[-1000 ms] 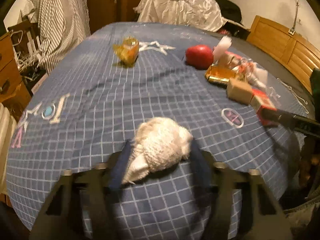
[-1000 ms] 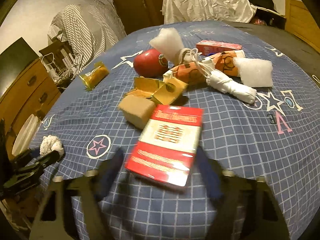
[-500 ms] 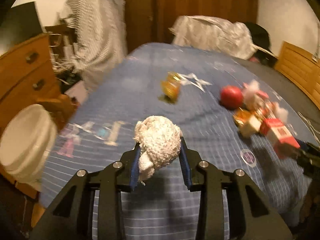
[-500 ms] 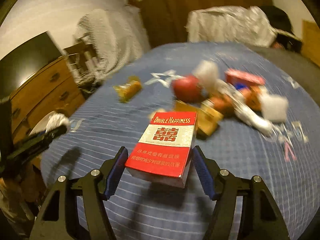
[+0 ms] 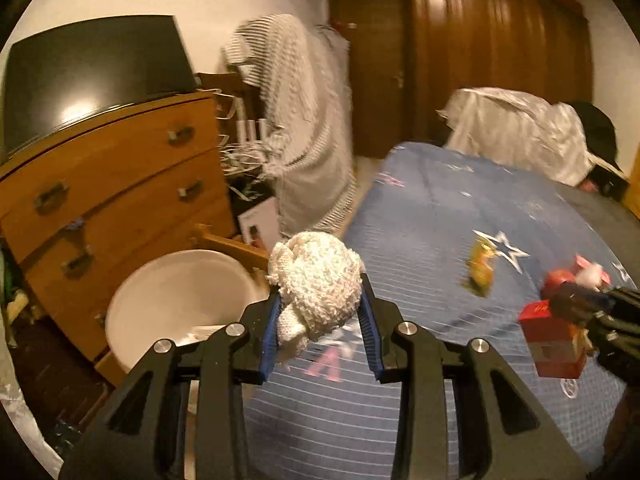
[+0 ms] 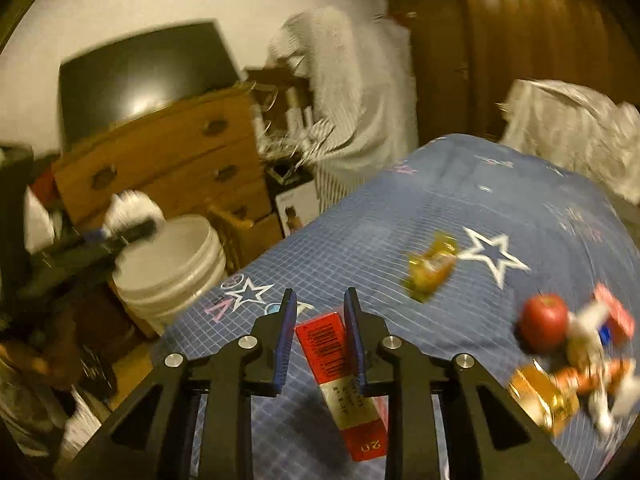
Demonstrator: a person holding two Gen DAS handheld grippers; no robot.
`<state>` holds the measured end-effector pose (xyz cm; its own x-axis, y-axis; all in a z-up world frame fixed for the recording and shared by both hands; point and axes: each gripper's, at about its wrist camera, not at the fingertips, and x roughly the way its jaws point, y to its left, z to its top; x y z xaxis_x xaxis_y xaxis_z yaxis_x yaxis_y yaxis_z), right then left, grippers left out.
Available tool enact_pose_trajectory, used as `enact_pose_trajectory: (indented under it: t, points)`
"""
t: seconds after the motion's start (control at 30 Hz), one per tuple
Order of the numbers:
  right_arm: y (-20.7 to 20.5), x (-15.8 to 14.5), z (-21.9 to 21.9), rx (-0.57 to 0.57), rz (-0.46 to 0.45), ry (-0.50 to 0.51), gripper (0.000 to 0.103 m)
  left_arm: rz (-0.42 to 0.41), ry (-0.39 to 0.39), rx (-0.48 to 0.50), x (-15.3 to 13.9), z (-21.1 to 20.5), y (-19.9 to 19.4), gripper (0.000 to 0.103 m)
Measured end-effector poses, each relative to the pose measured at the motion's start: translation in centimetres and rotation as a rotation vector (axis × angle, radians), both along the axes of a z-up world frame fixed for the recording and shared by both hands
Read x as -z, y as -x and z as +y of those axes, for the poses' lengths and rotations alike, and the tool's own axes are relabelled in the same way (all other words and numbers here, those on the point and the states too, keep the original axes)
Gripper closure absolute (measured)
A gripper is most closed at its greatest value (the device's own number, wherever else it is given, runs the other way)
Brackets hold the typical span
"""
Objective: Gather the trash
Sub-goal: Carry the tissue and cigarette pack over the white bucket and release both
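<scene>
1. The bucket (image 5: 176, 300) is the landmark: a white pail on the floor, between the dresser (image 5: 120, 184) and the bed (image 5: 460, 260).
2. The left gripper (image 5: 320, 312) is clamped on a white wad (image 5: 316, 280); the bucket's mouth lies just left of it and below. This hand is the nearer.
3. The right gripper (image 6: 318, 334), over the bed right of the bucket, is closing on a red pack (image 6: 340, 376) whose long axis runs along the fingers.
4. A wooden chair back (image 5: 232, 244) stands at the bucket's far rim.
5. An apple (image 6: 544, 322), a wrapper (image 6: 432, 268) and other litter lie on the bed, well right of the bucket.
</scene>
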<state>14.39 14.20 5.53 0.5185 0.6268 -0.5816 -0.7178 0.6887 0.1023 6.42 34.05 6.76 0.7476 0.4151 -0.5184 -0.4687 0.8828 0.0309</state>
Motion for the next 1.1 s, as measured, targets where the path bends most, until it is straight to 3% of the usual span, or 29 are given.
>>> enact_pose_trajectory:
  t: [0.17,0.37,0.77,0.9,1.1]
  points:
    - [-1.7,2.2,1.9,0.015,0.096,0.008,0.078,0.012,0.028,-0.059,1.1,3.3,1.2,0.070]
    - [-0.9,1.9,5.0,-0.064,0.097,-0.004,0.078,0.014,0.063,-0.104,2.1,6.1,2.5,0.070]
    - [1.1,-6.4,15.4,-0.230,0.048,-0.097,0.078,0.006,0.040,-0.195,1.0,11.6,4.1,0.070]
    - [1.6,-9.1,20.6,-0.275,0.016,-0.107,0.078,0.012,0.030,-0.218,0.1,14.1,3.9,0.070]
    - [1.2,-11.2,28.3,-0.310,0.048,-0.133,0.078,0.012,0.006,-0.244,-1.6,18.4,3.5,0.069]
